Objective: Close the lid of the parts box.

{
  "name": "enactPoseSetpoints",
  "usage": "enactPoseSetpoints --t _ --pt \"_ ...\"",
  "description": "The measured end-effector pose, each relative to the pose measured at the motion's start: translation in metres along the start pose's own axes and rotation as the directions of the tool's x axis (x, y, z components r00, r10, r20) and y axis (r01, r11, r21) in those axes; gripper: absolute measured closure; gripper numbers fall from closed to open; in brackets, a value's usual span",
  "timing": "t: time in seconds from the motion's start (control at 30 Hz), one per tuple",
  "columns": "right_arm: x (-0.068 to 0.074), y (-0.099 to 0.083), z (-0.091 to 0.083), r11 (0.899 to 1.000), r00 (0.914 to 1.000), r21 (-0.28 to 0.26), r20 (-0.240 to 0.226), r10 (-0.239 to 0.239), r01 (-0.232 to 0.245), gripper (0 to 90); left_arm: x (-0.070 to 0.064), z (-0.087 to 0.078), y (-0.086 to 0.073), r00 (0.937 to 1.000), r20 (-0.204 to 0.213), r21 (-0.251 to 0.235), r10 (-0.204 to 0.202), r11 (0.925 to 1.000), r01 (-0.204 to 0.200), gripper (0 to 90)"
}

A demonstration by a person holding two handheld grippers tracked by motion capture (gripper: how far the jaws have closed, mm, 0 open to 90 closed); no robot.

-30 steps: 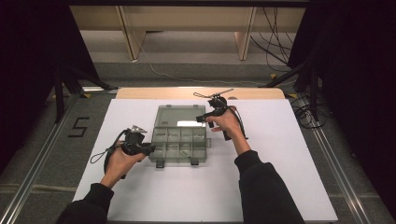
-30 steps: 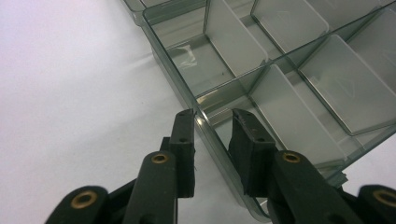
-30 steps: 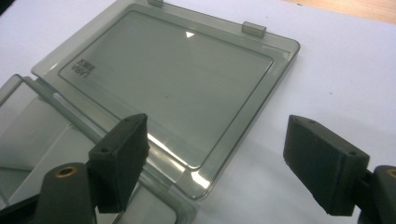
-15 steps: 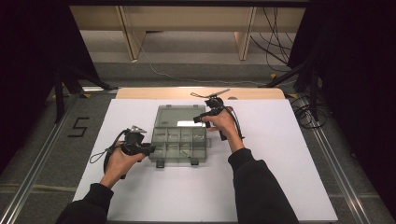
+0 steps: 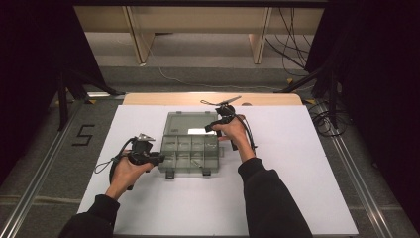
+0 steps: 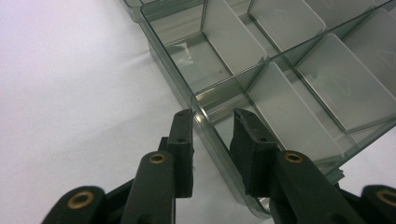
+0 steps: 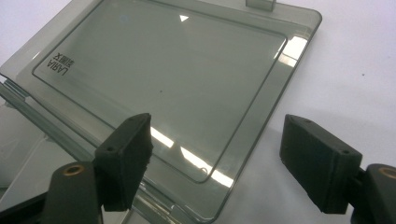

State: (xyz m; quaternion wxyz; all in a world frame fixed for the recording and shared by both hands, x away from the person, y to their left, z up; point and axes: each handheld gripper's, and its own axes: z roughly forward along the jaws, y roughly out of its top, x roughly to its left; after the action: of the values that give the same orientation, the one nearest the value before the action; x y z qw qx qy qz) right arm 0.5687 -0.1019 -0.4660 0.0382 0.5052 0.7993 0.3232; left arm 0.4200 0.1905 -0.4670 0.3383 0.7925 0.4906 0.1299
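In the left gripper view the left gripper (image 6: 212, 140) has its two black jaws drawn narrow around the near left wall of the compartment box (image 6: 280, 88), one jaw outside on the white table (image 6: 70, 93), the other inside a compartment, both close against the clear smoky plastic so that the wall is pinched between them. In the high view this gripper (image 5: 148, 157) sits at the box's left side, held in the person's left hand (image 5: 124, 171). The right gripper (image 7: 217, 154) stands wide open, its jaws well apart, hovering above the near right corner of the lid (image 7: 163, 79), which lies flat and open on the table; whether a jaw touches the lid I cannot tell. In the high view the right gripper (image 5: 214, 127) is at the right edge of the lid (image 5: 190, 121), where it hinges to the divided tray (image 5: 190, 153). The box lies in the middle of the table (image 5: 297, 163), lid on the far side, two latches on the near edge.
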Motion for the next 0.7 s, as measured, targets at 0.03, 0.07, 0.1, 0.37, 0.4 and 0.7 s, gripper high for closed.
enactPoseSetpoints --t 0.03,0.07,0.1,0.37,0.4,0.7 --pt "0.0 0.0001 0.0 1.0 1.0 0.007 -0.003 0.004 -0.004 26.9 0.0001 -0.0002 0.0001 1.0 0.001 0.002 0.001 1.0 -0.001 68.8" --pt "0.0001 -0.0001 0.0003 1.0 0.9999 0.006 -0.005 0.009 -0.009 27.1 0.0004 -0.0004 0.0002 1.0 0.004 0.005 0.003 1.0 -0.003 68.8" --pt "0.0011 -0.0001 0.0009 1.0 0.9998 0.012 0.0 0.02 -0.02 27.4 0.0009 -0.0013 0.0008 1.0 0.009 0.022 0.004 0.9997 -0.004 68.8" --pt "0.0026 -0.0015 0.0045 1.0 0.9998 0.021 -0.009 0.02 -0.019 29.9 -0.0002 -0.0002 0.0001 1.0 0.001 0.003 0.01 0.9999 -0.01 68.7" --pt "0.003 -0.0016 0.0058 0.999 0.9996 0.025 0.005 0.027 -0.027 29.8 -0.0003 -0.0002 0.0 1.0 0.001 0.004 0.009 0.9999 -0.009 68.6" --pt "0.0015 -0.0031 0.0062 0.997 0.9976 0.034 -0.025 0.064 -0.063 32.8 -0.0018 -0.002 0.0013 0.9987 -0.003 0.029 0.051 0.9983 -0.051 69.1"
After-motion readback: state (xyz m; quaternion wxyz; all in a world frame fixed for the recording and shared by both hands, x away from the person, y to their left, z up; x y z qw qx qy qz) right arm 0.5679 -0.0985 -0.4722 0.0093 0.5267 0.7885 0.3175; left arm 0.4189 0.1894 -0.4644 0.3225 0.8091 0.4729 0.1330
